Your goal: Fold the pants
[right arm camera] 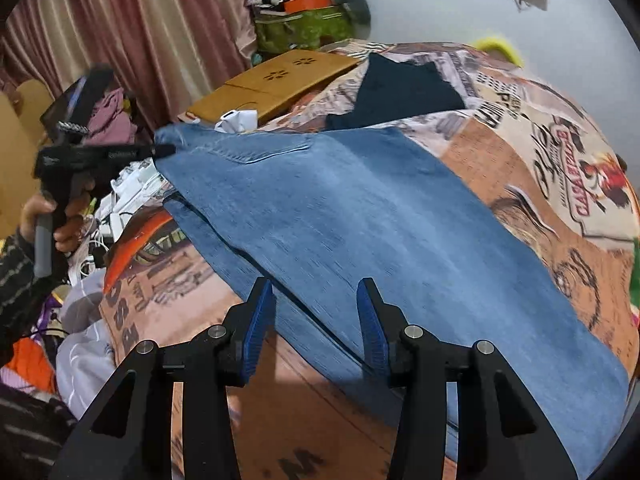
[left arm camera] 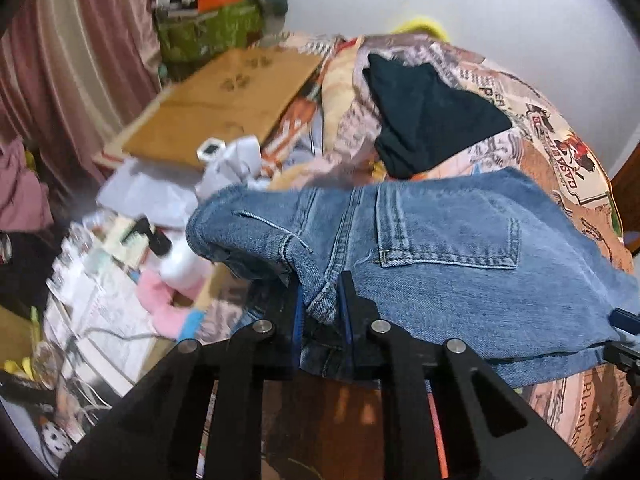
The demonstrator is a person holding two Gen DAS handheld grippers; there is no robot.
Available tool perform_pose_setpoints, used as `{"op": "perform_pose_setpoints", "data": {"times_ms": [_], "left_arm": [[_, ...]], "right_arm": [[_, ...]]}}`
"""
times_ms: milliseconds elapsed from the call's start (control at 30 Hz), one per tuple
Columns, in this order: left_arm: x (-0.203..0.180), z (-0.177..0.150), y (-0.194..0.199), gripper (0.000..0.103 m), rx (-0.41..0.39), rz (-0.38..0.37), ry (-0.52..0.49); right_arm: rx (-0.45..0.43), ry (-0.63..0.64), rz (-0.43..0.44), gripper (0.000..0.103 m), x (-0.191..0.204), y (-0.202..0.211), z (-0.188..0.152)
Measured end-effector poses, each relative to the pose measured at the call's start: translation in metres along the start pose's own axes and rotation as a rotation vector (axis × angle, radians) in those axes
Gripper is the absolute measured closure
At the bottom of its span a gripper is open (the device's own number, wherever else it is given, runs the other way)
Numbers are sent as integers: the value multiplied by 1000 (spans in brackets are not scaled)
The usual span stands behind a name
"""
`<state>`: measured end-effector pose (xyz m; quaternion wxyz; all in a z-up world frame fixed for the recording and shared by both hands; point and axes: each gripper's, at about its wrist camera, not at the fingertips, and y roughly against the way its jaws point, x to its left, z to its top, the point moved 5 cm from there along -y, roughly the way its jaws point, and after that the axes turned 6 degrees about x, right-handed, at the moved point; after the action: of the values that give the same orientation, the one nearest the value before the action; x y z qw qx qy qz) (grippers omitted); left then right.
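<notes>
Jeans [right arm camera: 340, 216] lay spread on the bed's printed blanket [right arm camera: 520, 152], waist end lifted. L gripper [left arm camera: 322, 300] was clamped on a waistband fold. R gripper [right arm camera: 316, 300] hung part-open w/ nothing held, above the leg edge. Green bag [right arm camera: 296, 30] by the curtain was stuffed w/ boxes & clothes.

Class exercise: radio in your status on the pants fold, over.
Left hand-held gripper shut on jeans at waistband. Right hand-held gripper open over leg. Dark garment beyond, clear.
</notes>
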<state>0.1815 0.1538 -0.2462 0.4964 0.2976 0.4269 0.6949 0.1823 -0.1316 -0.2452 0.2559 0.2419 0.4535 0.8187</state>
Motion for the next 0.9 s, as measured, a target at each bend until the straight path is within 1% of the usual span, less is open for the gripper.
{"op": "perform_pose_setpoints", "data": {"times_ms": [67,100,133,233,333,433,500,567,600,667,700,767,800,833,867,900], "left_arm": [[-1,2,10,87,-35,9,-23],[-1,3,13,87,-42,7,-26],[-1,3,15,87,-47,3,-28],[1,0,16,87,-45,0,-31],[3,-9,10,86,-27,-2,-34],[5,-22,-6,86,10,8,-42],[5,-31,-19,86,47,-1,-34],[5,-41,-34,86,95,-21,-28],[4,-44,-36,85,95,-19,-35],[-1,-46,-33,85,77,13,-79],[-2,-47,-31,84,75,22,-92],[-3,-47,-29,83,80,27,-108],[-1,-47,-27,82,82,23,-109],[0,-47,-25,81,82,22,-110],[2,-47,-22,78,77,23,-112],[3,-47,-19,73,77,28,-115]], "right_arm": [[-2,11,-9,71,6,-8,5],[-4,17,-1,84,9,-10,8],[-1,23,11,92,12,-11,8],[0,42,9,96,16,-7,10],[10,14,76,99,15,0,7],[22,-6,109,99,18,4,2],[47,-8,119,101,23,0,-3],[67,14,126,101,29,-1,-6],[73,34,121,101,32,-1,-6],[53,45,105,101,31,6,-2],[34,33,106,99,28,11,3],[-4,-16,107,91,17,17,16],[-31,-60,102,79,7,19,23],[-51,-89,87,61,-1,19,28],[-70,-116,63,54,-8,18,30],[-91,-152,26,49,-21,16,34]]}}
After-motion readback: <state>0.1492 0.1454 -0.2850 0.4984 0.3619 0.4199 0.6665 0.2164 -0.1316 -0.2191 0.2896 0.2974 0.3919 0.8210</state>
